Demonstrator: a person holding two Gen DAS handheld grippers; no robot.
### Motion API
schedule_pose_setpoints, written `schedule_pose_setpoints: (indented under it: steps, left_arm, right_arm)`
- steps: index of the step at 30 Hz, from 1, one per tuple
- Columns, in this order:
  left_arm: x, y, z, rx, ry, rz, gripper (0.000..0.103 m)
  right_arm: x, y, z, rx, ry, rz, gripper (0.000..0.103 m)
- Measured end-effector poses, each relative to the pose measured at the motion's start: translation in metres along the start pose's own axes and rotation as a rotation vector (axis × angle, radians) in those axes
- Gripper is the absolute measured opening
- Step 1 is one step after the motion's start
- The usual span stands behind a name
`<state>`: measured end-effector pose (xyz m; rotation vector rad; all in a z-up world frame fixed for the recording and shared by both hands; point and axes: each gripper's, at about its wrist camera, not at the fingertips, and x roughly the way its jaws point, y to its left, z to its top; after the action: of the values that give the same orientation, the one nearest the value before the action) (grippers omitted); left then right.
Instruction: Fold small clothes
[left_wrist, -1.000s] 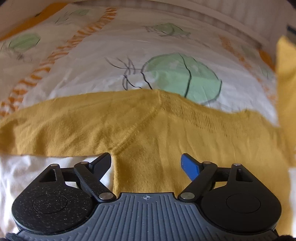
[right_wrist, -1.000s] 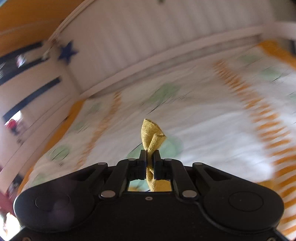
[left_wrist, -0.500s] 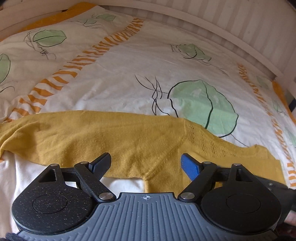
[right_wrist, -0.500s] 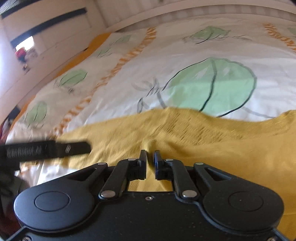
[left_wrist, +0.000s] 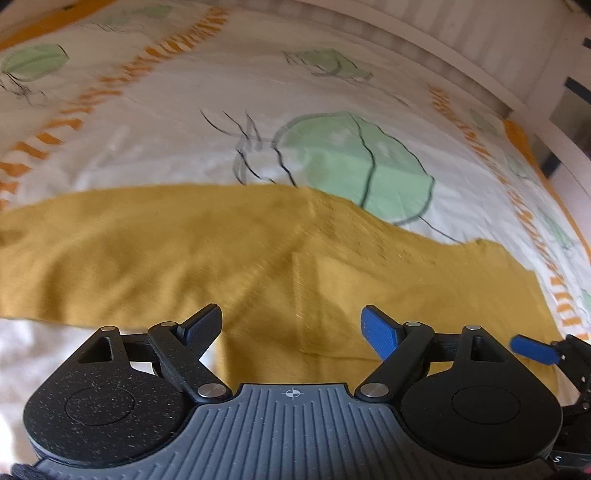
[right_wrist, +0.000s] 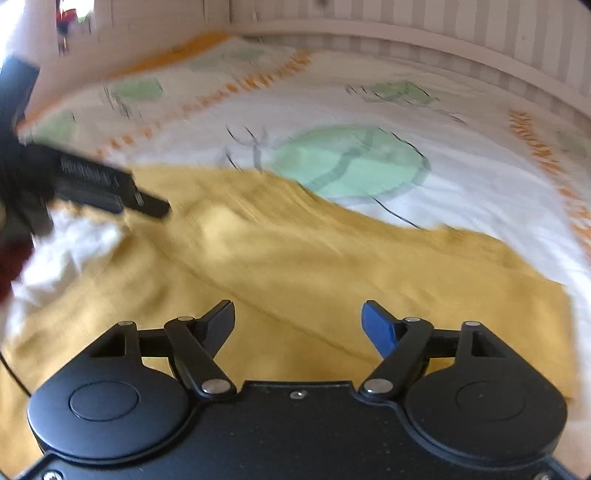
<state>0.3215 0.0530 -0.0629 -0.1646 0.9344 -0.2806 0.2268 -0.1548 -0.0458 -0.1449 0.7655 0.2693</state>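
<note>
Mustard garment (right_wrist: 314, 266) flat below right gripper (right_wrist: 298, 325); jaws opening, empty.

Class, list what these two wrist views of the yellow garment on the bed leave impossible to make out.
- Yellow garment: near part hidden behind the left gripper; left end cut off, left wrist view.
- Its knit detail: motion-blurred, right wrist view, beyond the right gripper.
- Bedspread print: smeared.

A bed fills most of the room in front of me, spread with a white cover (left_wrist: 177, 122) printed with pale green leaf shapes (left_wrist: 354, 166) outlined in black and bands of orange dashes (left_wrist: 110, 85). Along its far edge runs a white slatted bed frame (left_wrist: 461, 48). Soft daylight falls across the bedding; the upper left corner of the right wrist view glares bright.
</note>
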Motion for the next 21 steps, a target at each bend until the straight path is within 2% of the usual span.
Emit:
schedule_pose_setpoints:
  steps: [3, 6, 9, 12, 14, 15, 16, 17, 19, 21]
  left_arm:
    - [0.013, -0.003, -0.005, -0.015, 0.029, -0.024, 0.081]
    - [0.022, -0.006, -0.007, -0.023, 0.029, -0.035, 0.078]
    - [0.027, -0.011, -0.006, -0.014, 0.011, -0.064, 0.066]
    - [0.033, -0.015, -0.012, -0.012, -0.006, -0.07, 0.053]
    - [0.032, -0.016, -0.013, -0.019, -0.015, -0.051, 0.037]
    - [0.032, -0.016, -0.012, -0.022, -0.013, -0.057, 0.032]
    - [0.032, -0.016, -0.01, -0.026, -0.009, -0.071, 0.018]
    - [0.031, -0.016, -0.009, -0.034, -0.014, -0.089, 0.013]
    - [0.023, -0.018, -0.008, -0.044, -0.051, -0.085, 0.012]
    - [0.011, -0.025, -0.007, 0.011, -0.098, -0.051, 0.011]
  right_arm:
    - [-0.006, -0.013, -0.015, -0.013, 0.072, -0.017, 0.078]
    - [-0.009, -0.024, -0.026, 0.026, 0.13, 0.013, 0.082]
    - [-0.015, -0.036, -0.035, 0.079, 0.139, 0.042, 0.083]
    - [-0.02, -0.047, -0.043, 0.118, 0.109, 0.075, 0.083]
    - [-0.017, -0.055, -0.046, 0.145, 0.097, 0.098, 0.084]
    - [-0.015, -0.058, -0.046, 0.155, 0.093, 0.107, 0.084]
    - [-0.014, -0.061, -0.045, 0.162, 0.086, 0.113, 0.084]
    - [-0.012, -0.063, -0.044, 0.166, 0.079, 0.116, 0.084]
    - [-0.011, -0.067, -0.042, 0.167, 0.073, 0.115, 0.084]
    - [-0.014, -0.07, -0.039, 0.173, 0.061, 0.115, 0.084]
